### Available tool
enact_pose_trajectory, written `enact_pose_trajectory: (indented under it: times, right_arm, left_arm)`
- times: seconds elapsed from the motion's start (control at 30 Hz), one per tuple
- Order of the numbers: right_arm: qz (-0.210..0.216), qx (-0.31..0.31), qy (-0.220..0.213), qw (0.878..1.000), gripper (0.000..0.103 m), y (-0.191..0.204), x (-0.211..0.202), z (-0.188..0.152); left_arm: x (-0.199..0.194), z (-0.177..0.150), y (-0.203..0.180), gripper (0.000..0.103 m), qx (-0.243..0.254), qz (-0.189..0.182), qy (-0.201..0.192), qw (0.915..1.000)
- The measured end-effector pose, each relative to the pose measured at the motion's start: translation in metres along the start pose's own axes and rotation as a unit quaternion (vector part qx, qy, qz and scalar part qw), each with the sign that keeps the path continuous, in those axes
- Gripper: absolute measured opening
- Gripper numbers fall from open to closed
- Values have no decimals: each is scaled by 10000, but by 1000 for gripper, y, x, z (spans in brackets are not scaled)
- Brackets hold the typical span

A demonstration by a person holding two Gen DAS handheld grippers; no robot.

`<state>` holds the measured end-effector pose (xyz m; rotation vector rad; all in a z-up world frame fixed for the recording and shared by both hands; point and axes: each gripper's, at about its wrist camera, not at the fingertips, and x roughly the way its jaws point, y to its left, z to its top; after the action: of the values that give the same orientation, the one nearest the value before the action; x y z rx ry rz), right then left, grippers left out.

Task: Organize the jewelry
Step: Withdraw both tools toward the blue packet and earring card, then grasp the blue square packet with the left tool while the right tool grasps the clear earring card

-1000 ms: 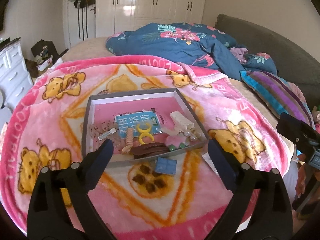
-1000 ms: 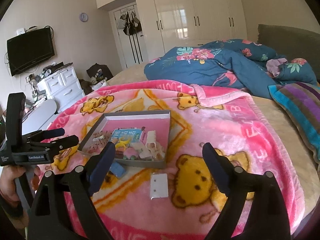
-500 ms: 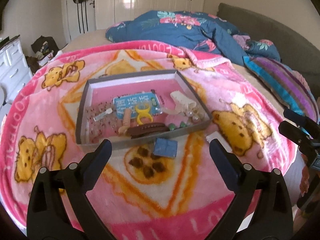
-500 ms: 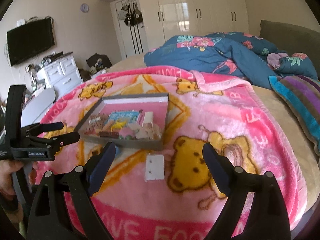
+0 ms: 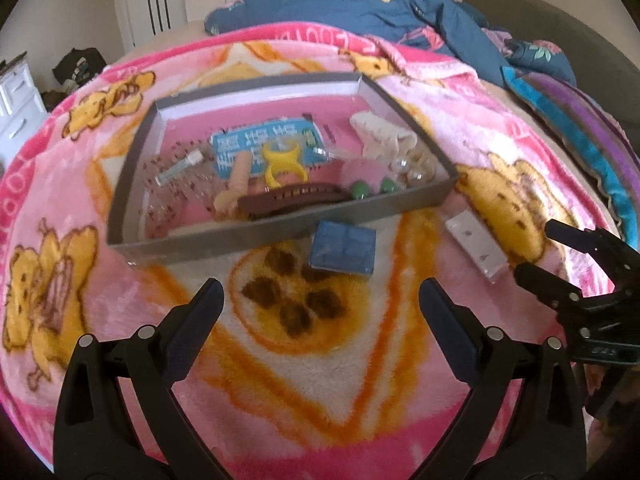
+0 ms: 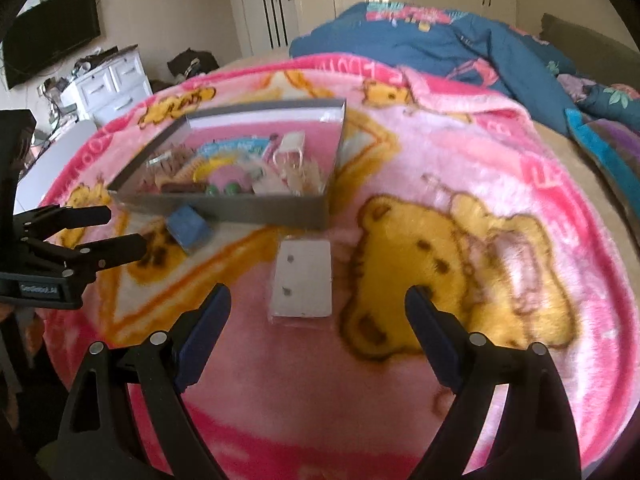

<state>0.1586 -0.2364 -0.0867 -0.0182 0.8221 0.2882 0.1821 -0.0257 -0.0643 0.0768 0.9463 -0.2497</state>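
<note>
Pink fleece printed with yellow bears covered the bed, and on this pink bear blanket (image 5: 360, 360) sat the shallow grey cardboard tray (image 5: 280, 226) that held most of the jewelry. Inside it lay a brown toothed hair clip (image 5: 292, 199), a yellow plastic ring (image 5: 285, 162), a cream claw clip (image 5: 380, 136), green beads (image 5: 360, 190) and a blue printed card (image 5: 256, 142), all jumbled together, not sorted.

Two pieces lay outside the tray, so the job looked barely begun: a small blue square box (image 5: 344, 249) just in front of the tray's near wall, and a white earring card in a clear sleeve (image 6: 303, 280) near the tray's front right corner.

The left gripper (image 5: 320, 304) hovered with its jaws wide apart and nothing between them, the blue box just ahead. The right gripper (image 6: 318, 308) was likewise spread and empty, with the white card between and just beyond its fingertips.

Motion blur softened both views. The clear beads and small items in the tray's right end could not be told apart, and what the white card carried was too small to read.
</note>
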Motion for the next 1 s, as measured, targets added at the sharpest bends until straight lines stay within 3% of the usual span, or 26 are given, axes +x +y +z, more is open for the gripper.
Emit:
enact_pose_trajectory:
  times: [0.17,0.23,0.27,0.3,0.47,0.53,0.6,0.87,1.0]
  right_arm:
    - [17,51,253,9997,79,-2,27,-1]
    - [83,74,319,9994,66,-2,37,0]
    - [86,65,369,9993,48,-1,42,0]
    - [105,40,380,9992,41,-1,44,0]
    - [307,100,230,9992,39,-2,34,2]
    - [370,140,93,9992,39,-3,22,3]
    - [421,180,-18,9990,39,-3,11,7]
    - [490,-17,-453,9978,39,13,-8,46]
    - [546,-241,-487,9970,39,31,6,72]
  left_arm:
    - [21,-2,1,91,-22,-49,184,9998]
    - [27,-1,3,91,-40,-36,198,9998]
    - [29,0,3,91,-50,-34,204,9998]
    - [34,1,4,91,-71,-45,227,9997]
    - [47,5,1,87,-60,-113,261,9996]
    - [53,6,0,58,-72,-145,294,9994]
    - [52,8,0,37,-74,-246,241,9994]
    - [14,4,10,36,-246,-752,4,9969]
    - [-12,14,32,36,-380,-604,-280,9971]
